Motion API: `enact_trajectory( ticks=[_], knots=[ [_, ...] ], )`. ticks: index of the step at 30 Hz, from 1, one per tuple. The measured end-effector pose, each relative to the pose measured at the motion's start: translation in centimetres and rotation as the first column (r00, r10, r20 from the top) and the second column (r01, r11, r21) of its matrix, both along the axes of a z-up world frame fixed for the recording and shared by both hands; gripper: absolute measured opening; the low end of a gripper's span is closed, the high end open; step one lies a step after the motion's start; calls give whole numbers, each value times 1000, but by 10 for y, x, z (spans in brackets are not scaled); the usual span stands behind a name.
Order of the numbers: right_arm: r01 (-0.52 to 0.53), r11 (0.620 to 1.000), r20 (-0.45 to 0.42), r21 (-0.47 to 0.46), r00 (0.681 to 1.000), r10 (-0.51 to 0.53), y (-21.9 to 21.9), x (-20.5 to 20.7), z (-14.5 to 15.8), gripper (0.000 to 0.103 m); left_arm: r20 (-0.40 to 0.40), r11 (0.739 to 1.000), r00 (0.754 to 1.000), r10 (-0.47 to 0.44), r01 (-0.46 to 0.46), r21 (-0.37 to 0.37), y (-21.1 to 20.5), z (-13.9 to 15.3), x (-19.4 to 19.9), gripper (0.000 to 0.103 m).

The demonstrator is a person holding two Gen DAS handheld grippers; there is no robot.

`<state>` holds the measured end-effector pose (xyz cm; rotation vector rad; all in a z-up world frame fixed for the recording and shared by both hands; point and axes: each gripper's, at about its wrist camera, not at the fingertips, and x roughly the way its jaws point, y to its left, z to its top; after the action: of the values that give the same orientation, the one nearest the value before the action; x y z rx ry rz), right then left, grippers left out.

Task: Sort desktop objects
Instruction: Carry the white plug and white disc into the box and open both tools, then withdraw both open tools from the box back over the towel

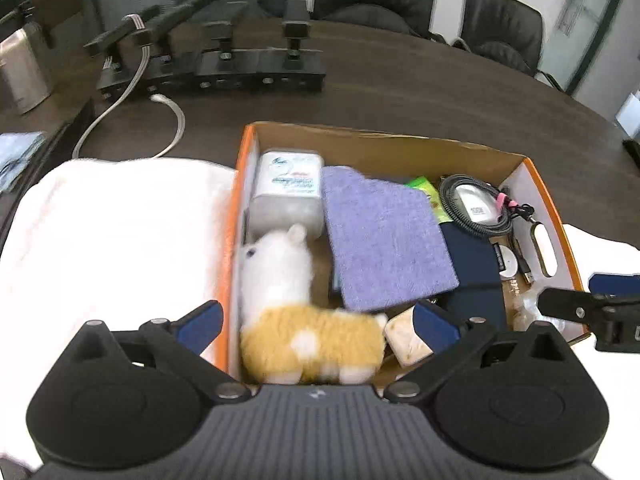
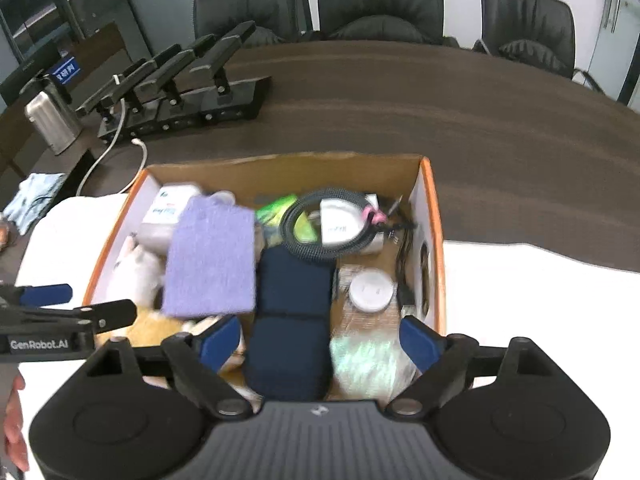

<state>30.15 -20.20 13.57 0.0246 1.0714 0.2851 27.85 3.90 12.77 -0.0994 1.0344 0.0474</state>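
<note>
On the dark wooden worktop (image 2: 460,120), partly over a white cloth (image 1: 120,232), sat an open cardboard box (image 2: 280,166) with orange edges, already filled with desk clutter. Along its left side a plush alpaca (image 1: 288,308), white at the head and tan at the body, lay next to a clear plastic bottle (image 1: 286,192) with a white label. A purple cloth (image 1: 384,236) lay tilted over the middle, its lower edge over a dark blue case (image 2: 292,320). Toward the far right corner a coiled black cable (image 2: 320,236) circled a white device (image 2: 340,220), with a green packet (image 2: 280,210) just beside it. A round white disc (image 2: 370,292) rested near the right wall, and a crinkled clear wrapper (image 2: 368,360) lay below it.

The left claw (image 1: 316,324) hovered over the near left end of the box with its blue pads spread wide, the alpaca's body between them but not pressed. The right claw (image 2: 320,340) hung over the near right end, likewise spread, straddling the blue case without gripping it. Each claw showed at the edge of the other's view.

Farther back, black stands (image 2: 180,92) stood in a row, with a metal kettle (image 2: 52,124) to their left and black office chairs (image 2: 380,0) beyond.
</note>
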Motion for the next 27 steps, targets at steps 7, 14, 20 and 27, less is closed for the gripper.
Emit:
enact_trajectory(
  ticks=[7, 14, 20, 27],
  knots=[
    [-19, 999, 190, 30, 982, 13, -3, -77, -5, 87, 259, 996, 964, -66, 46, 81, -22, -4, -87, 103],
    [-63, 998, 324, 9, 944, 57, -9, -158, -37, 88, 366, 998, 930, -40, 18, 63, -35, -39, -163, 103],
    [-42, 998, 321, 43, 947, 26, -30, -223, -79, 88, 350, 1000, 937, 0, -7, 18, -39, -86, -210, 103],
    [-35, 999, 338, 41, 941, 19, -41, -280, -106, 88, 378, 1000, 926, -13, 6, 20, -52, -100, -253, 103]
  ],
)
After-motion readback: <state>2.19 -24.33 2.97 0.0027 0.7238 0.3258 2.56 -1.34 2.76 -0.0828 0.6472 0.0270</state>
